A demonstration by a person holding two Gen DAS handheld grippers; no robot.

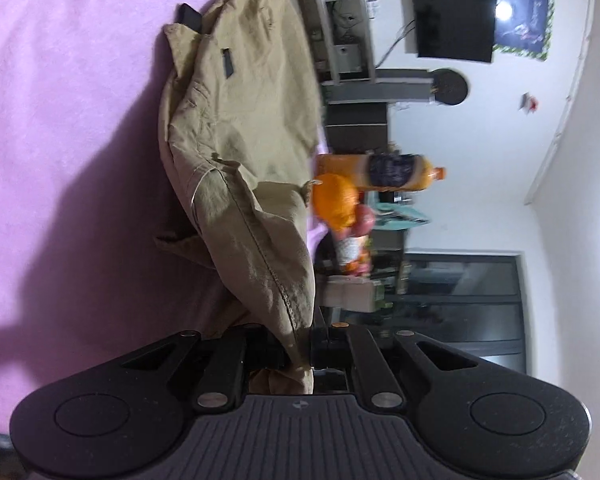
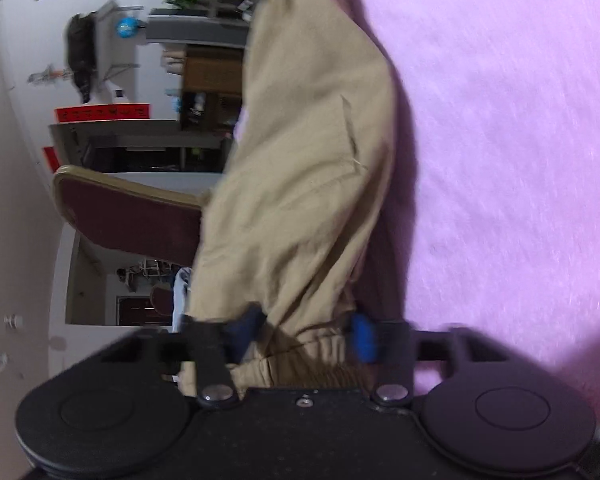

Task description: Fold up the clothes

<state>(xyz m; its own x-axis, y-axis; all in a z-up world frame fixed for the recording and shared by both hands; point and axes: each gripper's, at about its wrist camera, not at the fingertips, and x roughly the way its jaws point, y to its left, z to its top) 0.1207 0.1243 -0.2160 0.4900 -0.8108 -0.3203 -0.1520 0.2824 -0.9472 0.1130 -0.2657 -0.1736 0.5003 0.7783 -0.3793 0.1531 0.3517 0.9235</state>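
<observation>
Khaki trousers (image 1: 240, 120) lie partly bunched on a pink cloth surface (image 1: 68, 100), and both views are rolled sideways. My left gripper (image 1: 300, 354) is shut on a seamed edge of the trousers, which drape away from it. My right gripper (image 2: 308, 336) has blue pads (image 2: 362, 338) and is shut on the gathered elastic part of the trousers (image 2: 312, 168), lifting the fabric off the pink surface (image 2: 520, 140). A dark tag (image 1: 227, 63) shows on the fabric.
An orange drink bottle (image 1: 384, 172), an orange fruit (image 1: 334, 200) and another small bottle (image 1: 352, 248) stand at the surface's far edge. A maroon chair (image 2: 132, 216), shelves (image 1: 340, 40) and a wall TV (image 1: 454, 8) are beyond.
</observation>
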